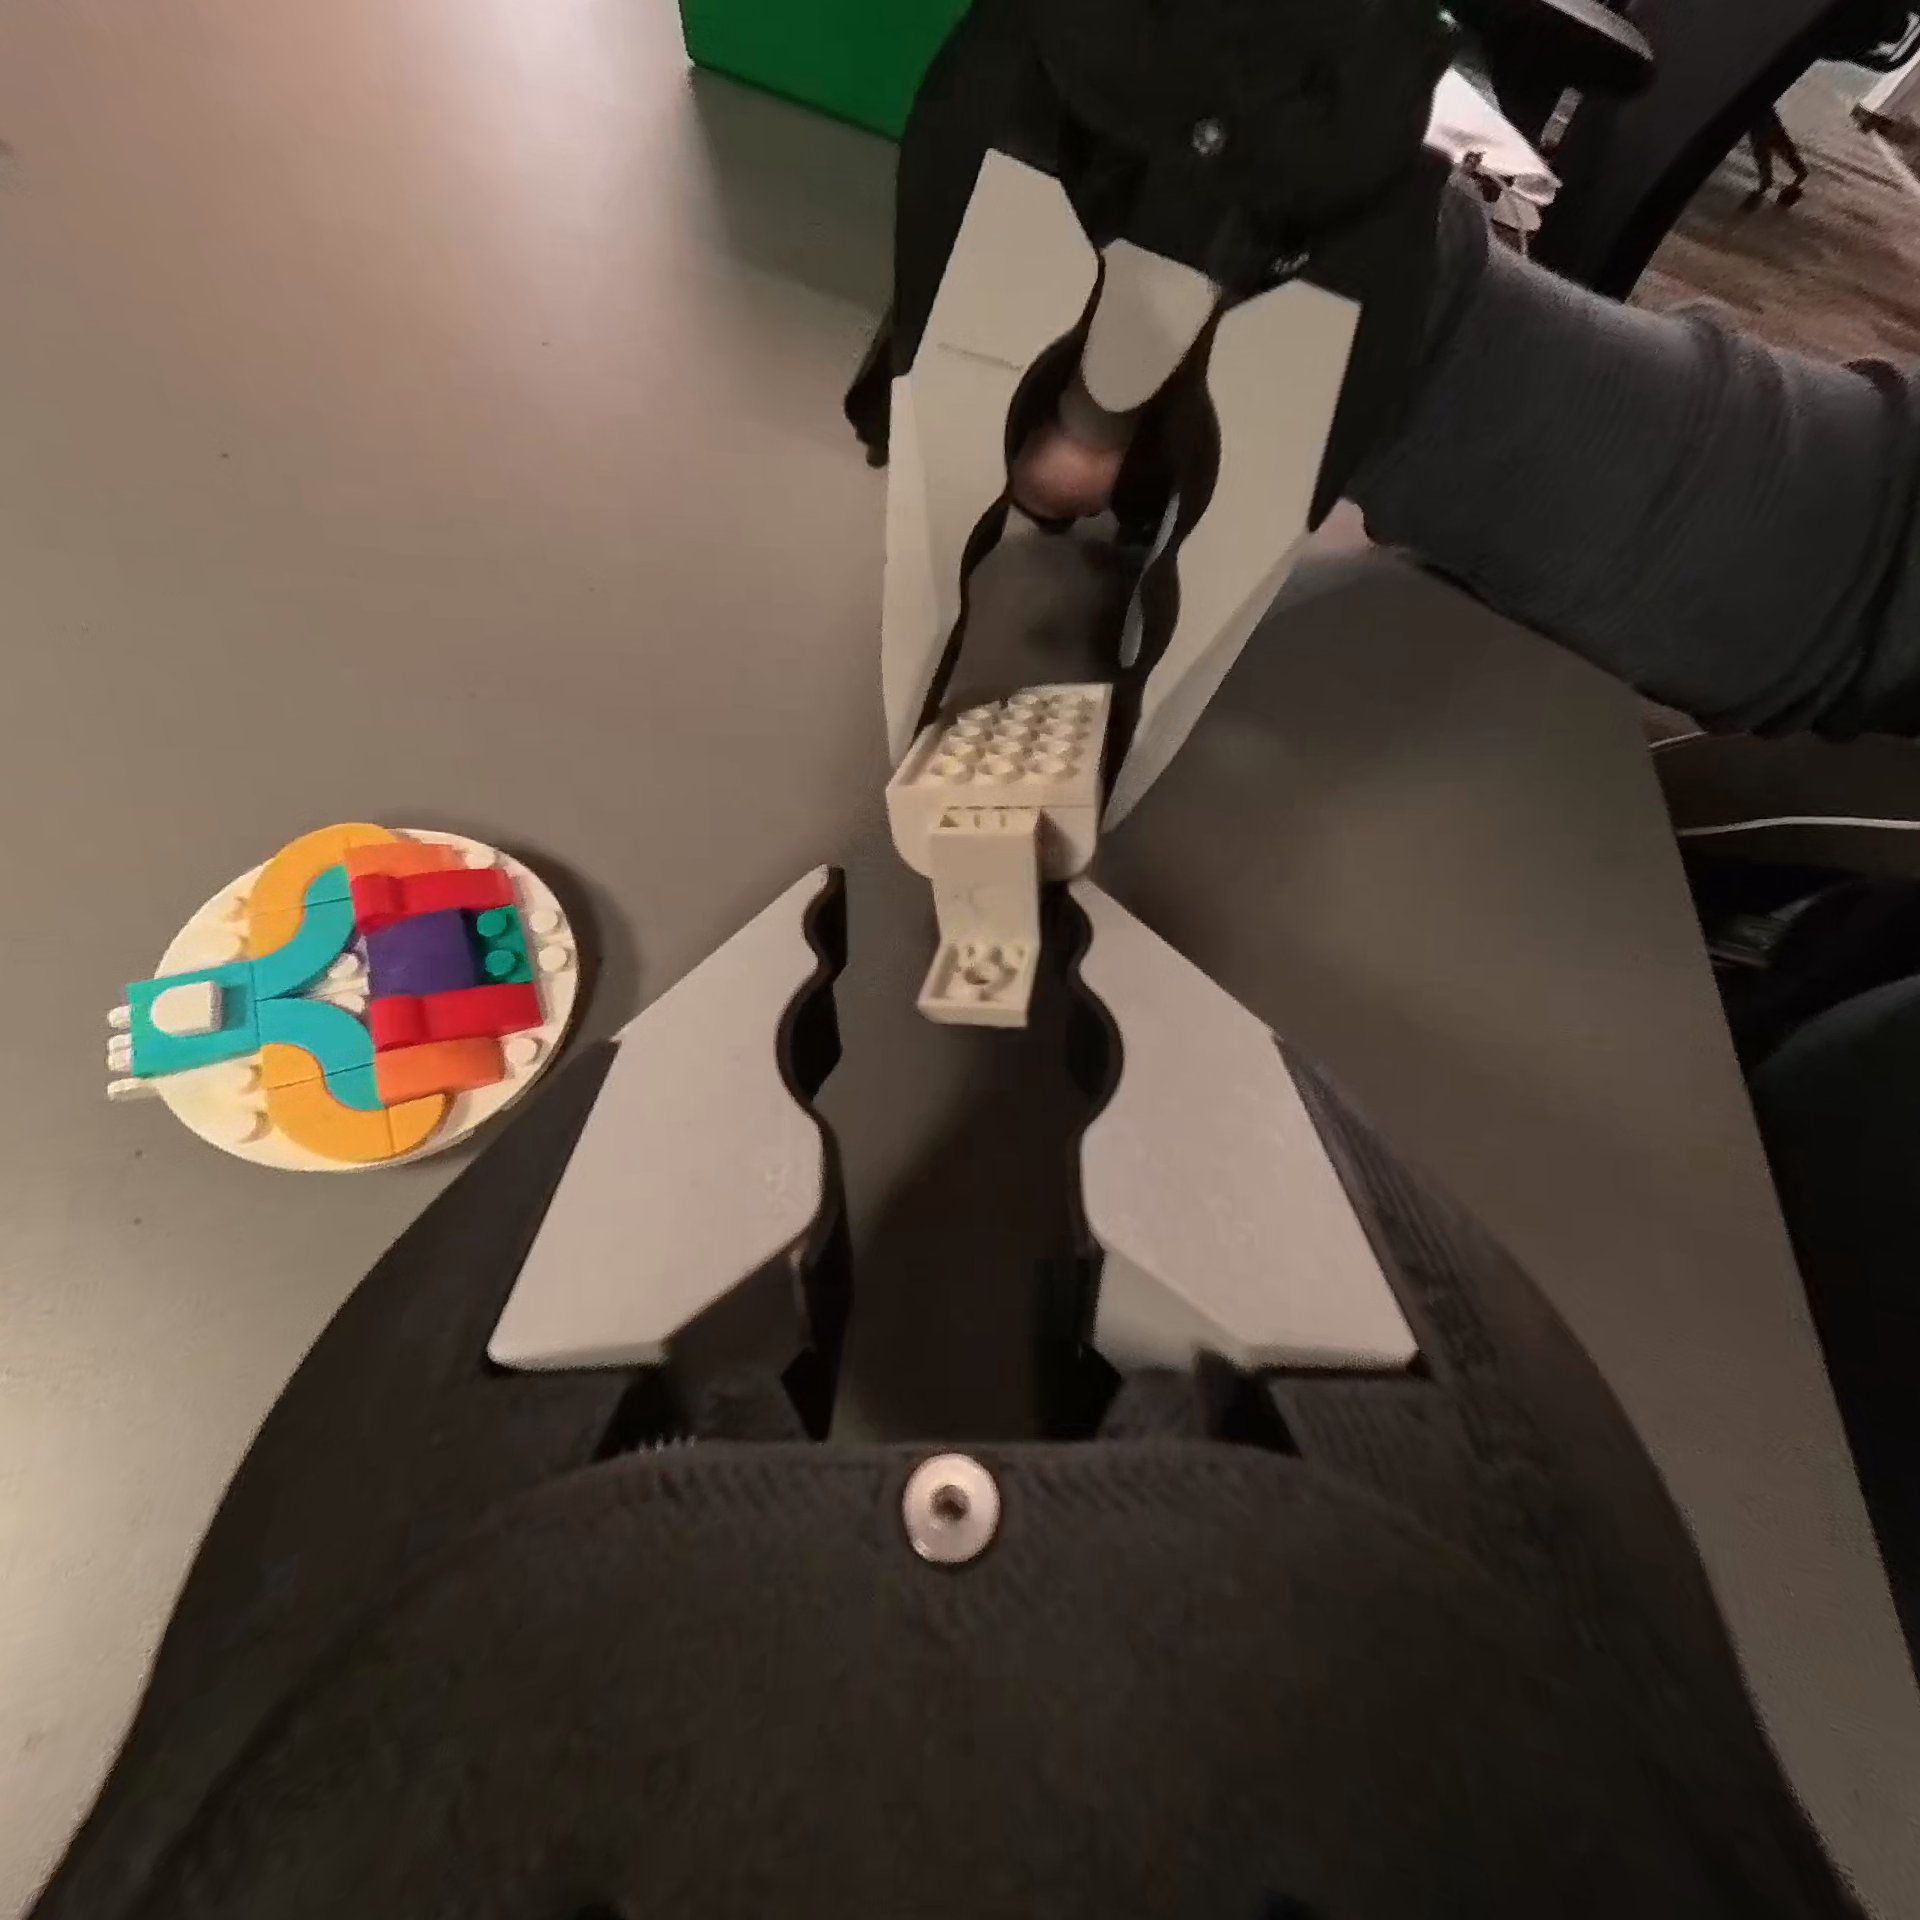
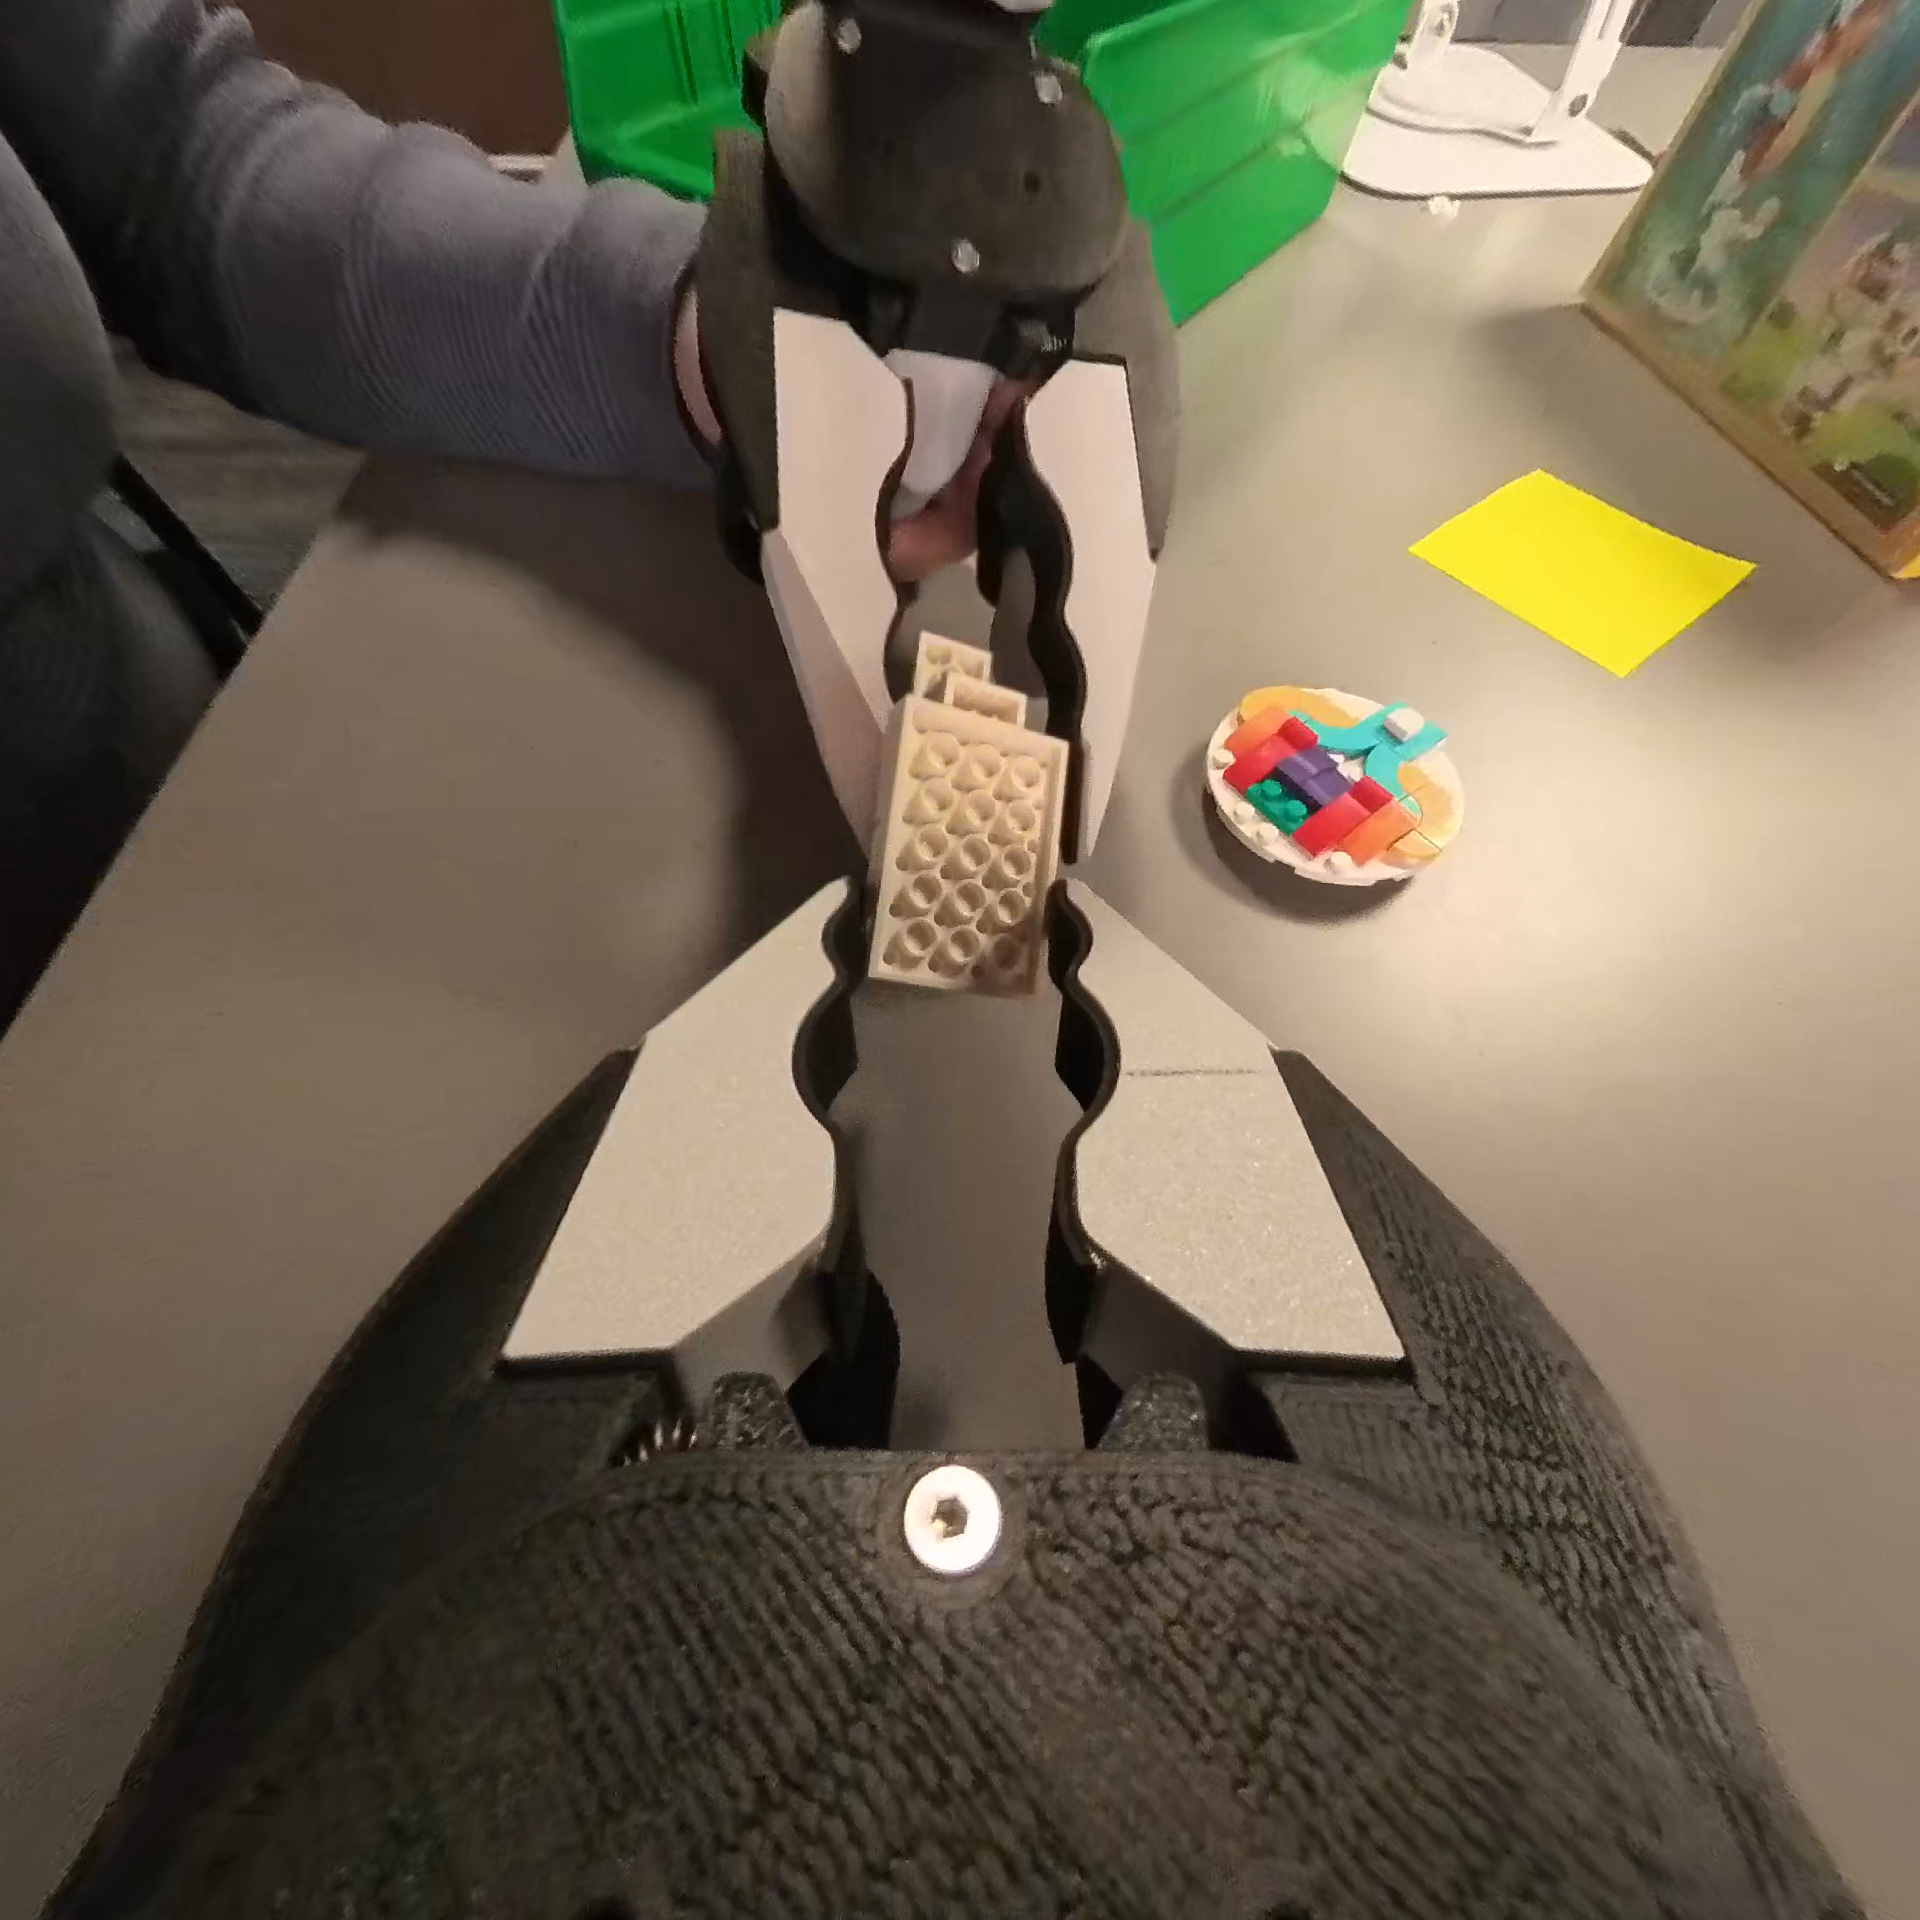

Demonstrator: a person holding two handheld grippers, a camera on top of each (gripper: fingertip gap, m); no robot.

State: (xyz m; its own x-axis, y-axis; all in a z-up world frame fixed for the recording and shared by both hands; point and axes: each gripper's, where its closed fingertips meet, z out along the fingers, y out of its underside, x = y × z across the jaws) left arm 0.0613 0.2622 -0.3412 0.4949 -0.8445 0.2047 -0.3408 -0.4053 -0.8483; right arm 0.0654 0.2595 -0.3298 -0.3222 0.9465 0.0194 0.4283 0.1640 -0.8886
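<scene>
A white brick assembly hangs above the grey table between my two grippers, which face each other. My right gripper is shut on its wide studded block, whose hollow underside faces the right wrist camera. A narrow white stem sticks out of the block toward my left gripper. That gripper is open, with a finger on each side of the stem. Its left finger is clear of the stem and its right finger is close against it. A round white plate with a colourful brick build lies on the table, left of the left gripper.
The colourful build also shows in the right wrist view. Green bins stand at the back. A yellow paper sheet, a picture box and a white stand base lie to the right. The table edge and a grey sleeve are close. Both grippers' tips are close together, under 4 cm apart.
</scene>
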